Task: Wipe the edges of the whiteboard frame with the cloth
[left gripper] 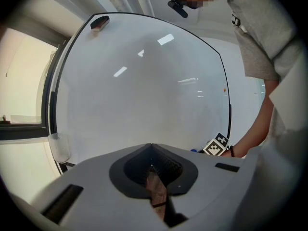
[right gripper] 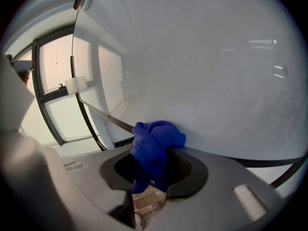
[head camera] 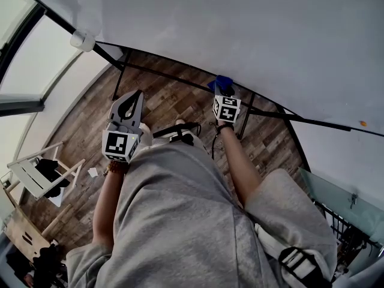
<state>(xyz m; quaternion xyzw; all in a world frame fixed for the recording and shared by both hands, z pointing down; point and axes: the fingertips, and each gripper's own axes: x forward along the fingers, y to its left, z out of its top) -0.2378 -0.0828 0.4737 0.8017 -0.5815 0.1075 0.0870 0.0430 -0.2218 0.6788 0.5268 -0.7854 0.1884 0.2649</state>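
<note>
A large whiteboard (head camera: 240,35) with a thin black frame (head camera: 174,62) fills the upper part of the head view. My right gripper (head camera: 224,90) is shut on a bunched blue cloth (right gripper: 154,146), which is pressed against the board's lower frame edge (right gripper: 269,161). The blue cloth (head camera: 223,84) shows just above the gripper's marker cube. My left gripper (head camera: 130,104) hangs lower left, away from the board, with its jaws closed together and nothing between them. From the left gripper view the whole whiteboard (left gripper: 139,81) shows ahead.
Black stand legs (head camera: 123,71) run under the board over a wood-plank floor (head camera: 90,125). A white corner cap (head camera: 82,40) sits on the frame's left corner. A white rack (head camera: 36,176) stands at the left, a wire basket (head camera: 342,227) at the right. An eraser (left gripper: 99,22) sits at the board's top.
</note>
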